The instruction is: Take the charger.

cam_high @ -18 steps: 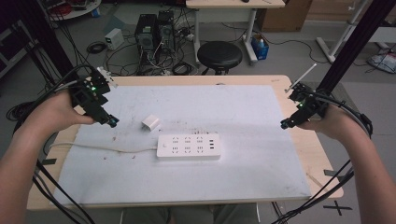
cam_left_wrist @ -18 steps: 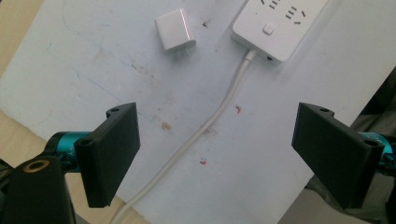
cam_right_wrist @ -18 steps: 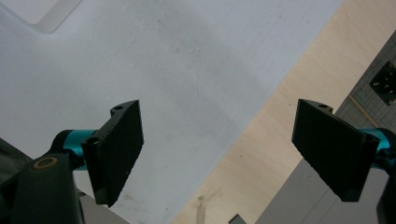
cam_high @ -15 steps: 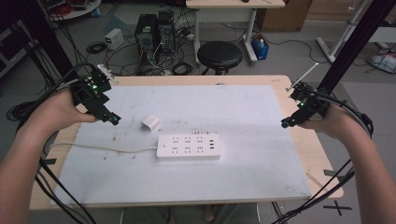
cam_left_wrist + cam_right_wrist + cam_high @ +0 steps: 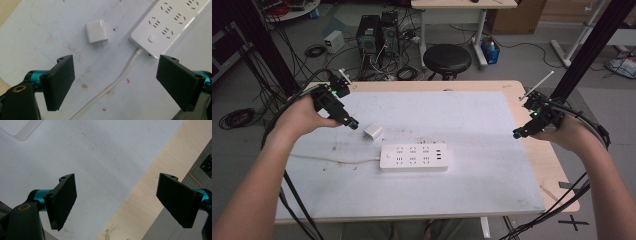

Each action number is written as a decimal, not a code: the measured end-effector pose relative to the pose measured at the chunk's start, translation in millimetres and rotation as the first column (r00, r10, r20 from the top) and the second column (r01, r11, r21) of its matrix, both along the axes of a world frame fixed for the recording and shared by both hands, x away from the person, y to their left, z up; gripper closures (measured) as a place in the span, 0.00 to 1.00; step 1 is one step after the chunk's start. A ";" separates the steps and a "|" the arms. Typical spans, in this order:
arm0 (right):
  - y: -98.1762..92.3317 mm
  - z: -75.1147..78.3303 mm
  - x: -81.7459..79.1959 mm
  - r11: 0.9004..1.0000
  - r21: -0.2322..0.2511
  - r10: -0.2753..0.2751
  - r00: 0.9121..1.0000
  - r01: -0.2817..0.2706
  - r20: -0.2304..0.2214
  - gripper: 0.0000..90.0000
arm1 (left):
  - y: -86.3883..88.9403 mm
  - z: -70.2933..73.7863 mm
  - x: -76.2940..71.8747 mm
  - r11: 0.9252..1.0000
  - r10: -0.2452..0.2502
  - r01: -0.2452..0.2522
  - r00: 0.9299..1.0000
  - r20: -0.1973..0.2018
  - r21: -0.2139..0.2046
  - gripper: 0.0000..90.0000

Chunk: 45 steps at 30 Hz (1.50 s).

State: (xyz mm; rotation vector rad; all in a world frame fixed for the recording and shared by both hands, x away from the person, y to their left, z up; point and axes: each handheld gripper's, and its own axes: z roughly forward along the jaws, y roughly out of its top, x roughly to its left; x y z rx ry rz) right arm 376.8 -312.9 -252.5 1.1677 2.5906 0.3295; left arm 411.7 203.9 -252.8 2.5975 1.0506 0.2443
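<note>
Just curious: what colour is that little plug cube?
White, with metal prongs; the charger shows best in the left gripper view.

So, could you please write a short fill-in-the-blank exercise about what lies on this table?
1. The small white charger lies ___ from the power strip.
2. The prongs of the charger number ___.
3. The left tongs stand ___.
4. Under the right tongs the white mat meets the ___ table edge.

Missing words: apart; two; open; wooden
</note>
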 end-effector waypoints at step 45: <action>-11.1 -27.6 6.3 1.000 0.017 -0.019 1.000 0.019 -0.020 0.18 | -41.8 -152.9 92.9 0.981 0.156 -0.125 0.964 -0.216 0.151 0.24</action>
